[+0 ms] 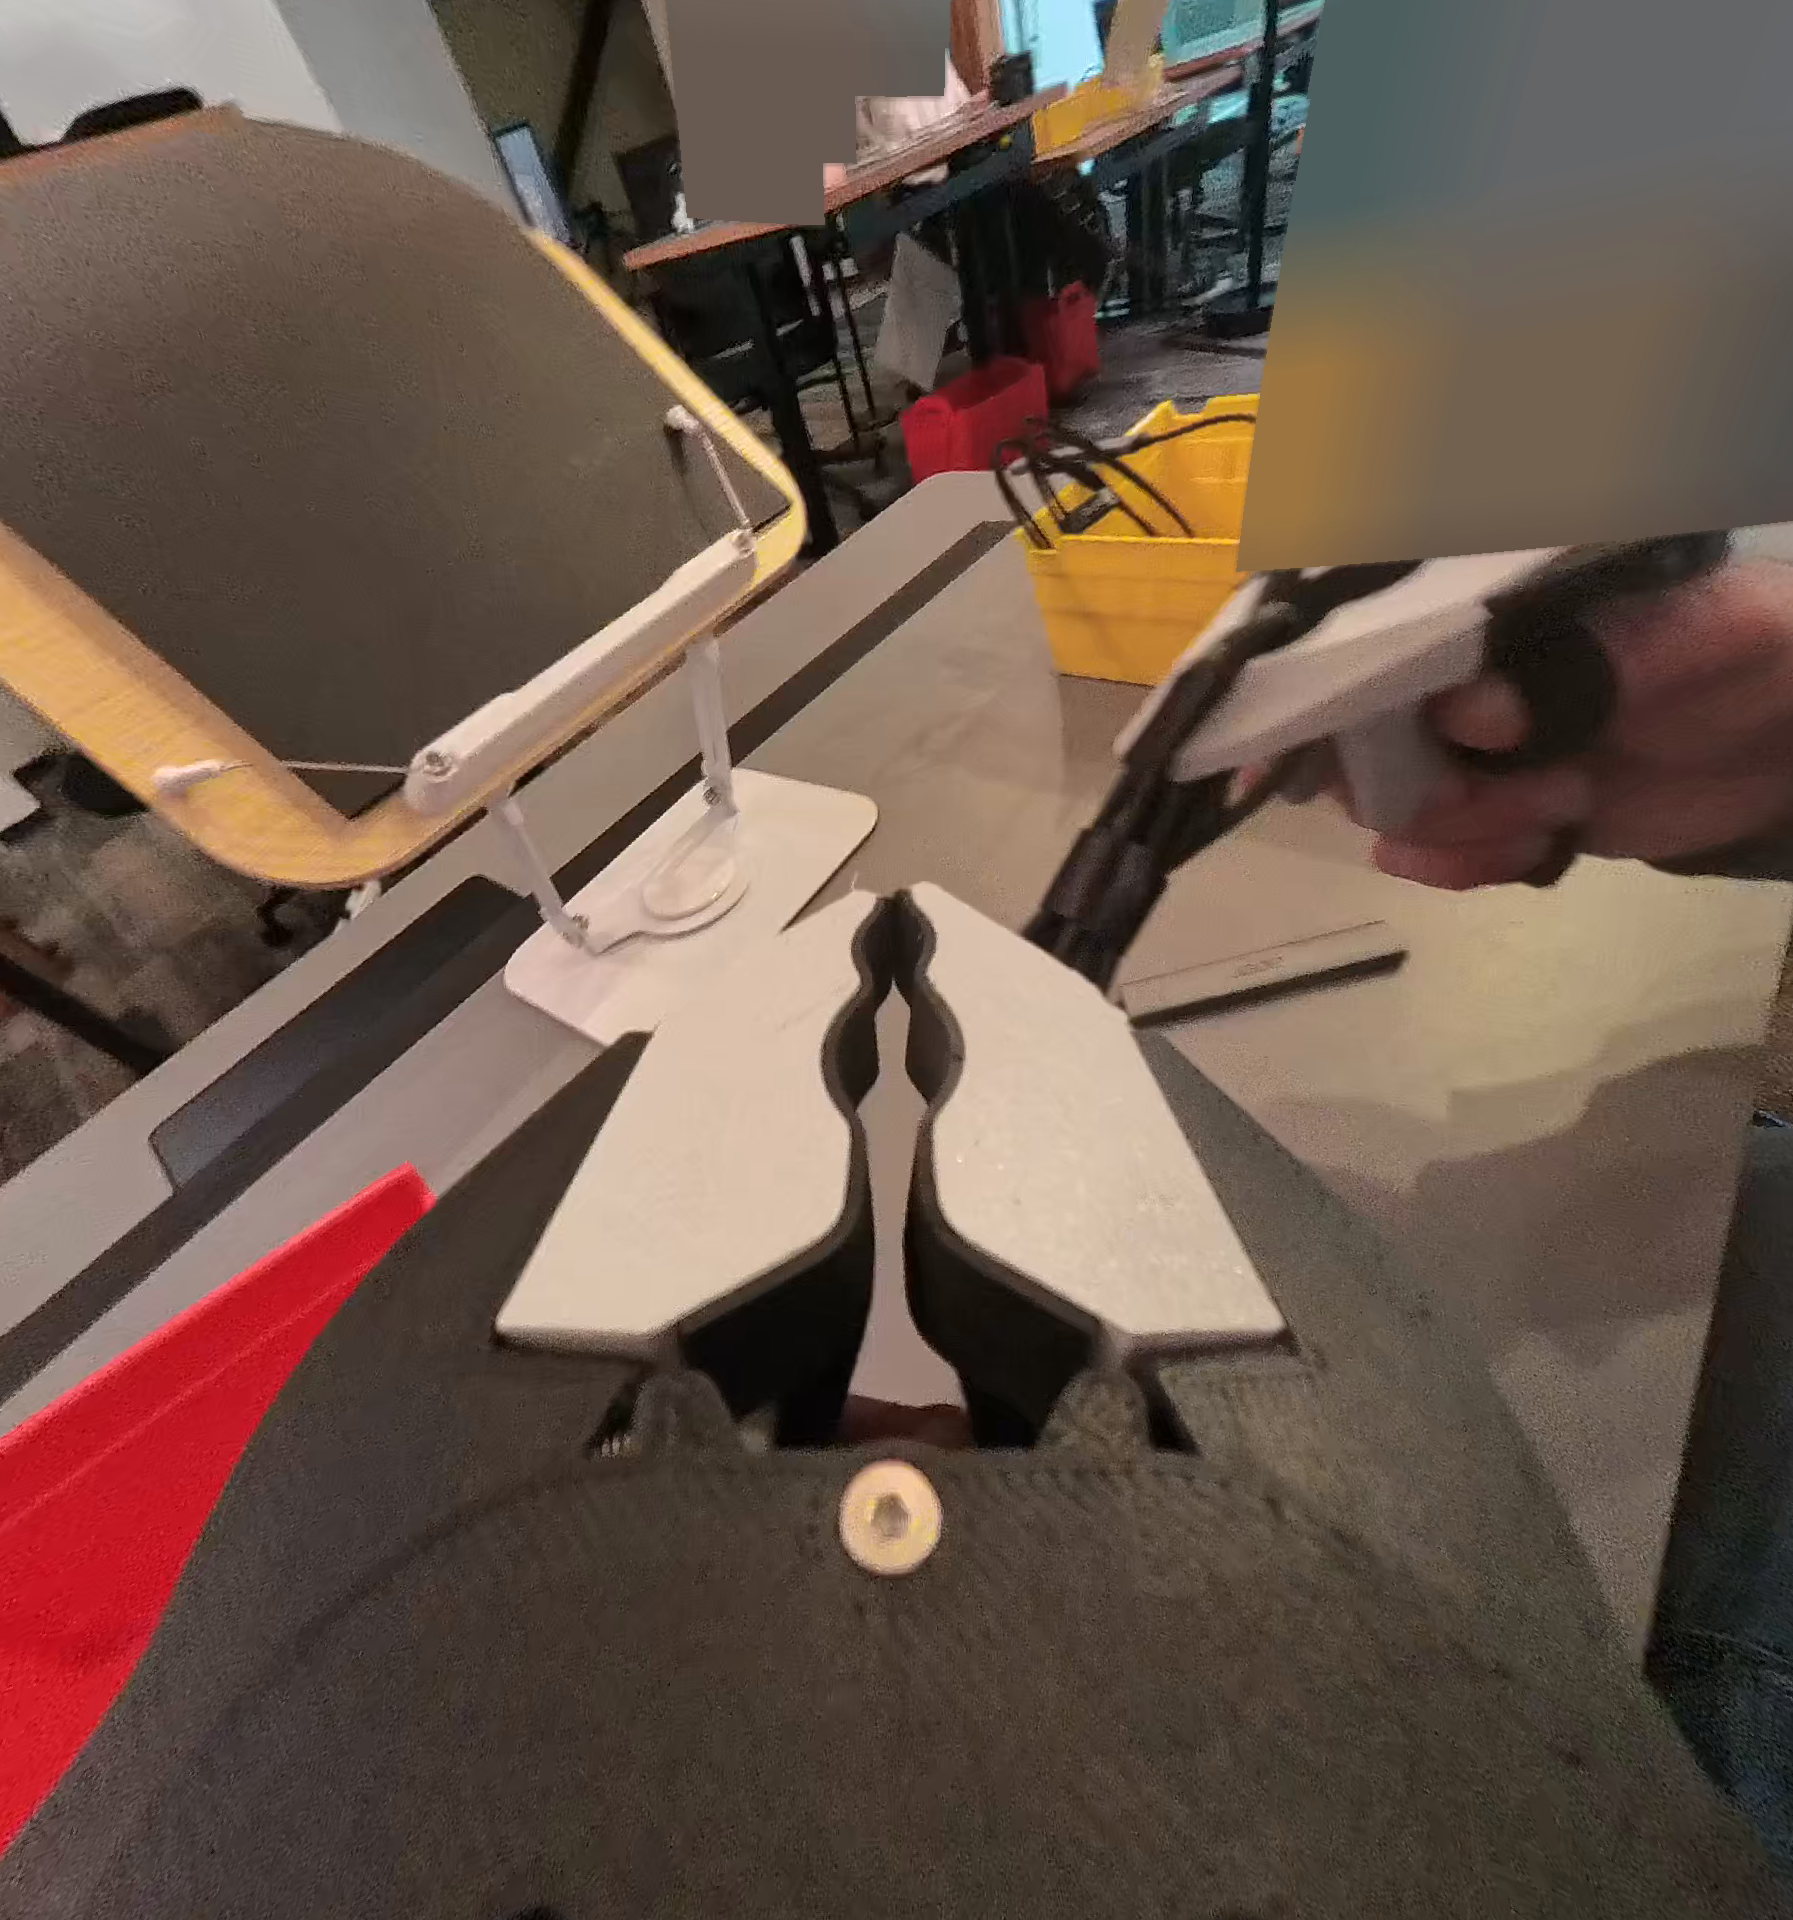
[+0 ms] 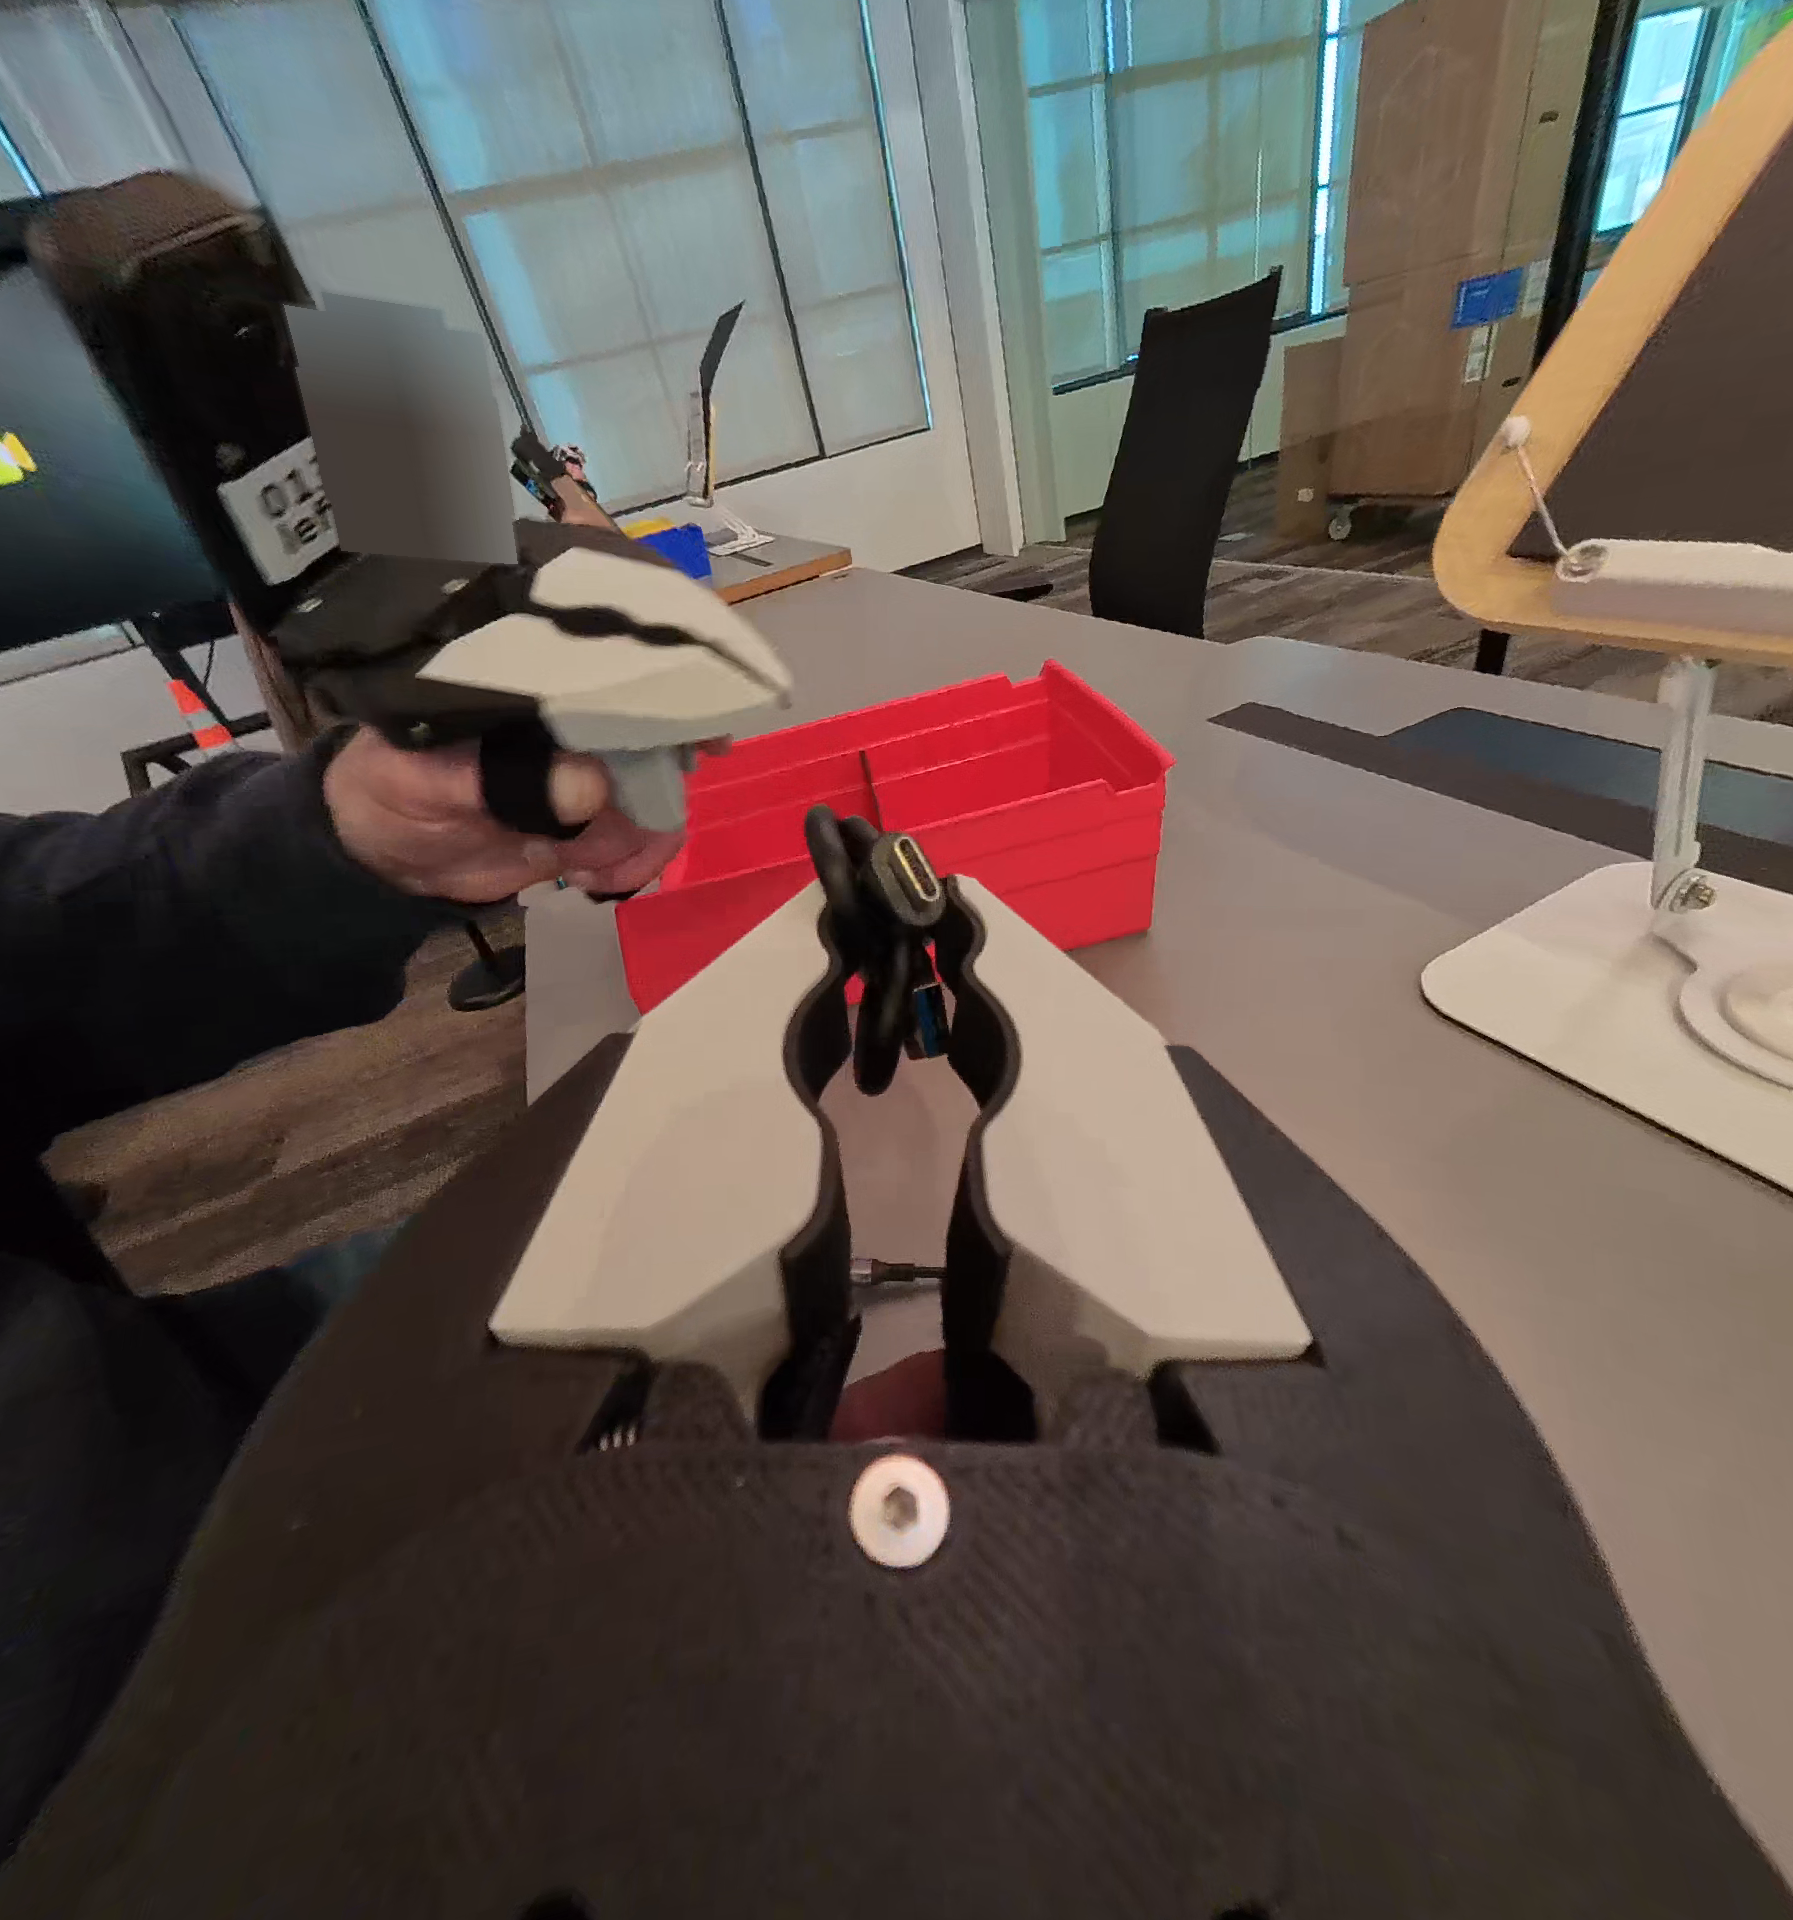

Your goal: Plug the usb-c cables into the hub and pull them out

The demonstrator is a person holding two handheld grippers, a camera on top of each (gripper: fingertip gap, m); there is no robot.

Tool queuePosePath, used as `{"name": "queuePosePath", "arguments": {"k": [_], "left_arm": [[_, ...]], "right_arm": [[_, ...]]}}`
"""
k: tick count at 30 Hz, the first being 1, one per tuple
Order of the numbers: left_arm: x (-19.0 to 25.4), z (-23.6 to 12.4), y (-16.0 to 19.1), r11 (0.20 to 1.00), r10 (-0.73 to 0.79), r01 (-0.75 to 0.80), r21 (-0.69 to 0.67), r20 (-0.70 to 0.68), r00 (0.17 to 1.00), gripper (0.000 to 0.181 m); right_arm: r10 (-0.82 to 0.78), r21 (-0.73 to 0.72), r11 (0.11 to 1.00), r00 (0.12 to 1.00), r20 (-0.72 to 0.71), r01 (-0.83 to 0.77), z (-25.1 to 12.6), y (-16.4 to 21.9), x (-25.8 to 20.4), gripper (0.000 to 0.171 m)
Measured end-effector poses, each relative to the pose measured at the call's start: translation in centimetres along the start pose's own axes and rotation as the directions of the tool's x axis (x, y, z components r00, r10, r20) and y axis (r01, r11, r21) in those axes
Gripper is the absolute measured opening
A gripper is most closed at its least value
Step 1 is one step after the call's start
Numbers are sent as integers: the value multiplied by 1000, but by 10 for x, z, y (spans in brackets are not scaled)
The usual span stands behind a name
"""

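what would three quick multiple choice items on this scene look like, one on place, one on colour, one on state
1. Where does the red bin sit?
A. on the grey table
B. on the floor
C. on the black chair

2. What colour is the bin that holds black cables, seen in the left wrist view?
A. blue
B. yellow
C. green

3. What state is the right hand-held gripper in?
A. wide open and empty
B. shut on the cable bundle
C. out of view

Answers:
1. A: the red bin rests on the grey table, beyond the right hand-held gripper.
2. B: the yellow bin has black cables looping out of its top.
3. B: its fingers pinch the cable bundle, with a metal connector poking out at the tips.
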State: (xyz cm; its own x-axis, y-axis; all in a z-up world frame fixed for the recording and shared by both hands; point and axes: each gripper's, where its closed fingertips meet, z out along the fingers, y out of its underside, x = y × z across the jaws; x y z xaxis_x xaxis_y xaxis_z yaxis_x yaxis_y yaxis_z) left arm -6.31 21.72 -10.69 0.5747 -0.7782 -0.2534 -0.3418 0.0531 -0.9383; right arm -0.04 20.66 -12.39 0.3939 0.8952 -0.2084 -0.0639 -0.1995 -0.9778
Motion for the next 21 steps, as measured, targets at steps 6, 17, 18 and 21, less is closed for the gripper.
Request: {"name": "queuePosePath", "arguments": {"k": [6,17,18,21], "left_arm": [[55,11,2,962,270,-271,-47,-24,963,15],[53,24,13,892,436,-430,-142,16,900,19],[54,23,12,900,419,-416,-128,1,908,19],[57,19,9,921,378,-383,-78,-63,923,18]], "right_arm": [[25,-7,1000,1000,18,-24,5,-2,-5,10],[43,-8,999,998,40,-42,5,2,-15,10],[48,-3,999,998,49,-48,4,1,-16,10],[67,6,998,994,83,-68,2,0,-19,10]]}}
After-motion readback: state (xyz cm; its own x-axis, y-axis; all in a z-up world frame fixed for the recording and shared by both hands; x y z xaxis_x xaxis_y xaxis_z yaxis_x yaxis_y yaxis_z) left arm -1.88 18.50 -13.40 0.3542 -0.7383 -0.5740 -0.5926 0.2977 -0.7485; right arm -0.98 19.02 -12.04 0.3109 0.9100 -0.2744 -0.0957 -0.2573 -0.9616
